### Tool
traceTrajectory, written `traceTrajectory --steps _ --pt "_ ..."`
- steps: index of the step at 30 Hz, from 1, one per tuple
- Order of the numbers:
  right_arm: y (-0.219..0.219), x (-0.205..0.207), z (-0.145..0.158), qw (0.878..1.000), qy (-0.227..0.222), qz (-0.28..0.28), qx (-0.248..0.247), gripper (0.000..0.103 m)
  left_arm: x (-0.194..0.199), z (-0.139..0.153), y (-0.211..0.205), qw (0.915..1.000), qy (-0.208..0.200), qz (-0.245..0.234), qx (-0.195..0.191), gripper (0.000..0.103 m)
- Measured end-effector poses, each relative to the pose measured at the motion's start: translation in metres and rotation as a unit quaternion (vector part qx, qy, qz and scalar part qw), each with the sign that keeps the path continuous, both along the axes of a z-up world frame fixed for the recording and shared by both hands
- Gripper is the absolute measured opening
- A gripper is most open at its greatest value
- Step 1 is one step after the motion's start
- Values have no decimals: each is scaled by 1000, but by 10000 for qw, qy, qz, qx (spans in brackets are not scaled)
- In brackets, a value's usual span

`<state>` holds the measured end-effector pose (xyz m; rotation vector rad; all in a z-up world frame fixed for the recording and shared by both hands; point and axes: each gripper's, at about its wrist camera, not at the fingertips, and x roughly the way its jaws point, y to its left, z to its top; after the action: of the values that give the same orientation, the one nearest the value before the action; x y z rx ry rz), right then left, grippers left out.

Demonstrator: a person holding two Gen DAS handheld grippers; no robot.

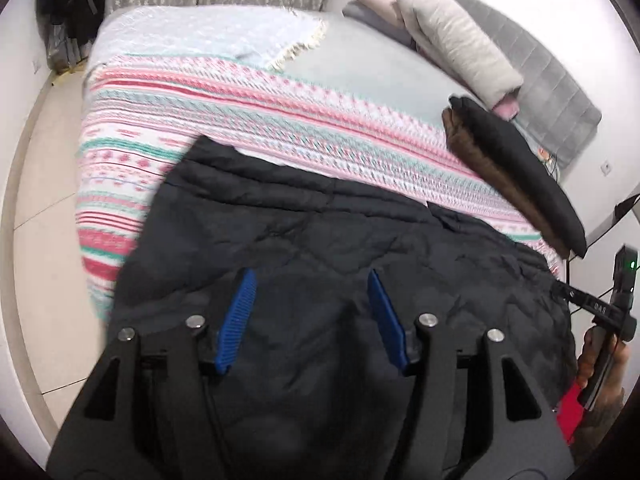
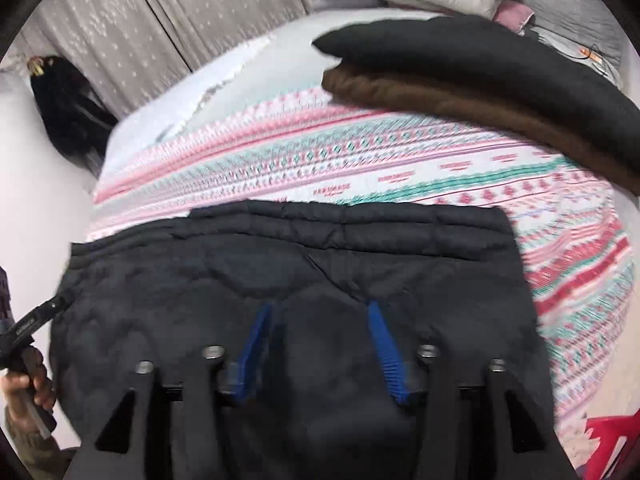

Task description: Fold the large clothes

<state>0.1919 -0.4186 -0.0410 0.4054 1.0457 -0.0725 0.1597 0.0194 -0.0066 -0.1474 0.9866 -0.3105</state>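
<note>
A large black quilted jacket [image 1: 320,232] lies folded flat on the patterned bedspread [image 1: 240,120]; it also shows in the right wrist view [image 2: 320,264]. My left gripper [image 1: 312,280] hovers over the jacket with its blue fingers [image 1: 240,312] spread wide and nothing between them. My right gripper [image 2: 320,312] hovers over the same jacket, its blue fingers [image 2: 384,340] also spread and empty. The right gripper's body shows at the right edge of the left wrist view [image 1: 616,312], held in a hand.
A folded stack, a black garment [image 2: 480,56] on a brown one [image 2: 460,100], lies further up the bed. Pillows [image 1: 452,40] sit by the grey headboard [image 1: 552,84]. Curtains [image 2: 120,32] and a dark hanging item [image 2: 68,96] stand beyond. Tiled floor [image 1: 44,220] lies left of the bed.
</note>
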Motion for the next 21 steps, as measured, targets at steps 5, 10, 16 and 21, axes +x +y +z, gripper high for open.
traceTrajectory --steps 5,10,16,21 --pt "-37 -46 -5 10000 53 55 -59 81 -13 -9 50 9997 151 157 -57 77" --pt "-76 -85 -23 9994 265 -68 232 82 -12 -40 78 9962 746 78 -445 78" --pt "-99 -93 -65 9819 691 -285 1738 83 -19 -56 70 9931 928 -96 -714 83" --pt "-86 -82 -71 9809 758 -228 1776 58 -23 -64 54 9953 838 -144 -455 75"
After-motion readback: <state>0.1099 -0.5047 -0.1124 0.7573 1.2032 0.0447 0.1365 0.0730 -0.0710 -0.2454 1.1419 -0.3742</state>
